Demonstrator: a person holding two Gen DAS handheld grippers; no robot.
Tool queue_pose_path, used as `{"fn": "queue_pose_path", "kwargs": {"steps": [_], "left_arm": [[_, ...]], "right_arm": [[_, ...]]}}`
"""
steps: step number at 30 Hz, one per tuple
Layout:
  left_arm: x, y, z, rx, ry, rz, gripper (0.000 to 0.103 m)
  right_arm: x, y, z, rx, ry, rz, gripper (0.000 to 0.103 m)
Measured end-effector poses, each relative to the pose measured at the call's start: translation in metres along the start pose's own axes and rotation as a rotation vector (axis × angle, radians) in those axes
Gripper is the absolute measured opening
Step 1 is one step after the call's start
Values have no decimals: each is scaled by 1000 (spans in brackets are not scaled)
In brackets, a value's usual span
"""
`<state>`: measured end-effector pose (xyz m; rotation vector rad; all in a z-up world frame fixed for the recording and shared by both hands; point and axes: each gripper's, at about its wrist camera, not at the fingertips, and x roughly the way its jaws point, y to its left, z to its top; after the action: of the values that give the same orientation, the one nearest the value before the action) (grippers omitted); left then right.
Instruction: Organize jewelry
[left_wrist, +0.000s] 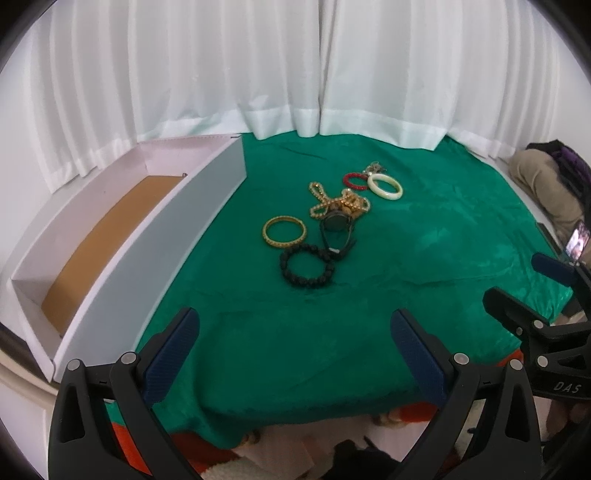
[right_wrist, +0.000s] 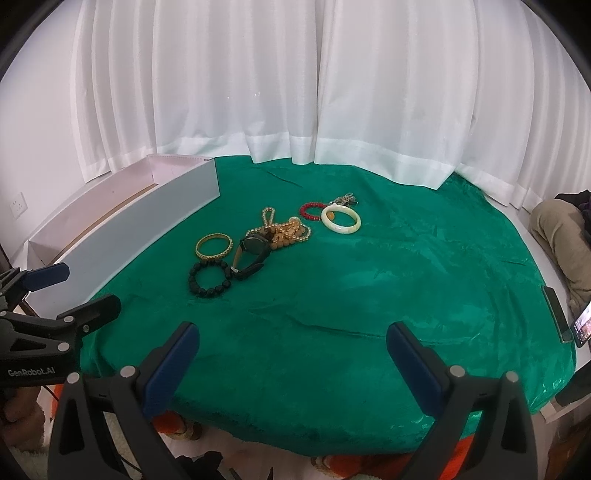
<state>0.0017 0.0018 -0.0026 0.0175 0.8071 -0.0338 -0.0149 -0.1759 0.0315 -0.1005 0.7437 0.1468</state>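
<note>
Jewelry lies in a loose cluster on the green cloth (left_wrist: 424, 258): a gold bangle (left_wrist: 284, 230), a black bead bracelet (left_wrist: 307, 266), a dark watch (left_wrist: 335, 223), a tangle of gold bead necklaces (left_wrist: 338, 203), a red bead bracelet (left_wrist: 355, 181) and a pale jade bangle (left_wrist: 385, 186). The same pieces show in the right wrist view: gold bangle (right_wrist: 214, 244), black bead bracelet (right_wrist: 209, 277), watch (right_wrist: 253, 245), jade bangle (right_wrist: 340, 219). My left gripper (left_wrist: 295, 347) hovers open near the cloth's front edge. My right gripper (right_wrist: 291, 354) is also open, well short of the jewelry. Neither holds anything.
A long white open box (left_wrist: 122, 236) with a brown floor stands along the cloth's left side. White curtains (left_wrist: 295, 74) hang behind. A seated person's leg (left_wrist: 543, 184) and a lit phone (left_wrist: 577, 240) are at the far right.
</note>
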Motion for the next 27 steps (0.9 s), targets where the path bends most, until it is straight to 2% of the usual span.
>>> {"fn": "queue_pose_path", "kwargs": {"steps": [27], "left_arm": [[1,-8,-1,20,1,13,103]], "right_arm": [[1,4,-1,1,6,6,103]]}}
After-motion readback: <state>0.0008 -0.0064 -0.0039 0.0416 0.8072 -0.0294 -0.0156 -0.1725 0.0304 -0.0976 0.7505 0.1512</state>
